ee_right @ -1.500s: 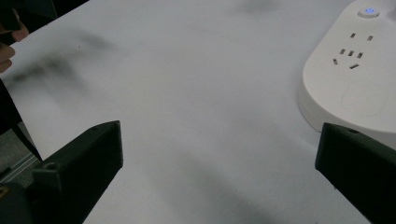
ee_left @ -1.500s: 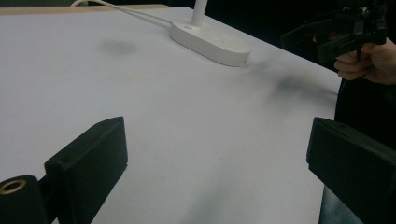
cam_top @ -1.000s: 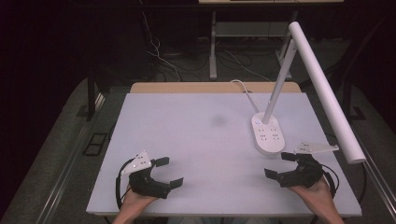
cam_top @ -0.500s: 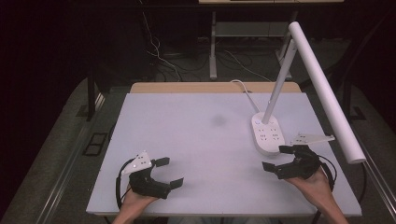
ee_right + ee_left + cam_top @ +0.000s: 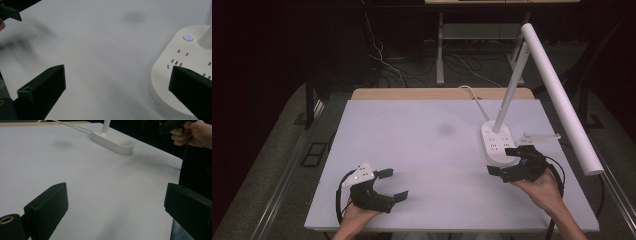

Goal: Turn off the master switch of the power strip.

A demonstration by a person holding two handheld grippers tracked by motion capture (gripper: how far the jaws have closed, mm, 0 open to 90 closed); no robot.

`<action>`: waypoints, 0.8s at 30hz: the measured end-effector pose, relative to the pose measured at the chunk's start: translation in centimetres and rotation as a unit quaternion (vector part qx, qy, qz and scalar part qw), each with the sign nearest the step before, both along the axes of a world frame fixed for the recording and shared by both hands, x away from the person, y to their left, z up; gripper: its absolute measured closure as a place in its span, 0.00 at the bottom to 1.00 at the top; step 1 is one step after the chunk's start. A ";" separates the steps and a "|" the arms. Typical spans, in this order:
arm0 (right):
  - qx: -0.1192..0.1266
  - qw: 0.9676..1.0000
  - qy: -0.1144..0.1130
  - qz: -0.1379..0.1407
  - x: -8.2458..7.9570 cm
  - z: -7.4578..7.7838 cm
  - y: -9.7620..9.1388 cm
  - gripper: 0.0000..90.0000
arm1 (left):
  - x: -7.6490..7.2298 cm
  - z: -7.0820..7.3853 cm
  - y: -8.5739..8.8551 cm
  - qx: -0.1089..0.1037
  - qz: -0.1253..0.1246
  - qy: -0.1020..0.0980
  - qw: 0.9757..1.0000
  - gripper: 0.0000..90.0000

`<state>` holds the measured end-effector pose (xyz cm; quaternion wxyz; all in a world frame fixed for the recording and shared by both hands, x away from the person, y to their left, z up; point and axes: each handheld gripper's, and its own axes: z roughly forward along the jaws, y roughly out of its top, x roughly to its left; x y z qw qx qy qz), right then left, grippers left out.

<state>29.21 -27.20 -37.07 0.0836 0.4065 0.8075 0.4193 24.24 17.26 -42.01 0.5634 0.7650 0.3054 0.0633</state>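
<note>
A white desk lamp stands at the table's right, with its oval base [image 5: 496, 143] carrying socket slots and a lit blue button [image 5: 188, 37]. From the base a slanted stem [image 5: 510, 92] rises to a long white bar head [image 5: 558, 97]. My right gripper [image 5: 503, 161] is open and empty at the base's near edge, and its right jaw hangs over the base [image 5: 175, 72] in the right gripper view. My left gripper [image 5: 393, 185] is open and empty above the bare table near the front left. In the left gripper view the base [image 5: 112, 141] lies far ahead.
The white tabletop [image 5: 422, 145] has a faint dark smudge [image 5: 445, 129] near its middle. A white cable [image 5: 472, 94] runs from the lamp base over the far edge. The lamp's bar head overhangs the right side above my right hand [image 5: 542, 187].
My right gripper has moved forward and a little left, up to the lamp base's near edge. The left gripper has stayed where it was.
</note>
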 end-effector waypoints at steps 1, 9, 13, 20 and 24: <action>-0.001 1.000 -0.001 0.000 0.1 0.1 0.1 0.00 | 0.0 0.0 0.0 0.000 0.000 0.000 1.000 0.05; -0.006 1.000 0.002 0.002 1.1 0.4 0.7 0.00 | 0.0 0.0 0.1 -0.001 0.003 -0.001 1.000 0.05; -0.008 1.000 0.001 0.001 1.6 0.6 0.9 0.00 | 0.0 0.0 0.1 -0.001 0.004 0.000 1.000 0.05; -0.016 1.000 0.003 -0.002 2.5 0.8 1.3 0.00 | 0.0 0.0 0.1 -0.002 0.006 -0.002 1.000 0.05; -0.023 1.000 0.002 0.000 3.1 1.0 1.6 0.00 | 0.0 0.0 0.2 -0.001 0.005 -0.003 1.000 0.05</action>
